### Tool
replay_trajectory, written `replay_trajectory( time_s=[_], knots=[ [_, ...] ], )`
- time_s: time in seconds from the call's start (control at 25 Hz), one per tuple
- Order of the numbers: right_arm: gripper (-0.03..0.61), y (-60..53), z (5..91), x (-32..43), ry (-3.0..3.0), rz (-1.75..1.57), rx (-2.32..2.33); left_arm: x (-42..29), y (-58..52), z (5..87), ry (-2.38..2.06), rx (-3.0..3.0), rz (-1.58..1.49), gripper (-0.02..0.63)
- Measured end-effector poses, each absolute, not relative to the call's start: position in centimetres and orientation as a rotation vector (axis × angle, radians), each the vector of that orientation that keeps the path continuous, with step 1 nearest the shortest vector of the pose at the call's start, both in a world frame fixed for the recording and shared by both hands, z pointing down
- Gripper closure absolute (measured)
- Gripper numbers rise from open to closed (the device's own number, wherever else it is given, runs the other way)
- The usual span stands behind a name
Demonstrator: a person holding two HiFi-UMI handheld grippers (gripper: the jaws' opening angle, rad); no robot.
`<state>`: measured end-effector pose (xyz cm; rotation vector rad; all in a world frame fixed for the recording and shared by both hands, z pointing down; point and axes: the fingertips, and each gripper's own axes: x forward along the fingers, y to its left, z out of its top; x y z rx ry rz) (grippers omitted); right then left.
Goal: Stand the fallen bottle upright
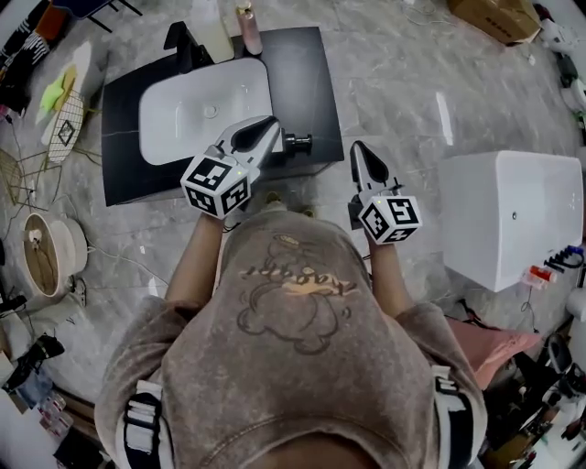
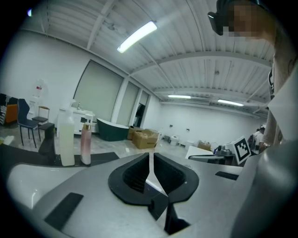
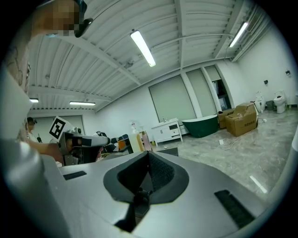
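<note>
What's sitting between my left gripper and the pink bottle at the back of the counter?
The white sink, set in the dark counter, lies between the left gripper and the pink bottle; the head view shows it.

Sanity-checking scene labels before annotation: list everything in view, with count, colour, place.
counter: one, black, ahead of the person
sink basin: one, white, set in the counter
faucet: one, black, behind the basin
tall bottle: one, pale yellowish, upright at the counter's back
pink bottle: one, pink, upright beside the tall one
bathtub: one, white, floor at right
cardboard box: one, brown, far right
left tool: one, grey with black pads, shut, empty
right tool: one, same colours, shut, empty
</note>
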<state>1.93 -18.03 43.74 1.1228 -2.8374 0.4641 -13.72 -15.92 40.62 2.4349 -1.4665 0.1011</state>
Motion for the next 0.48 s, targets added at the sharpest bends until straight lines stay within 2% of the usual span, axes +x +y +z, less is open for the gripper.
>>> replay_trajectory(
  time_s=[0.2,0.48],
  knots=[
    [0.581,-18.9,43.6,1.7,-2.818,0.470,1.180,-13.6,-17.1,41.9,-1.376,2.468,0.214,0.553],
    [0.581,-19.7,44.1,1.9,-2.790,0.485,1.230,-12.7,-19.1,44.7,-1.195,2.515,0.417,0.403]
  ],
)
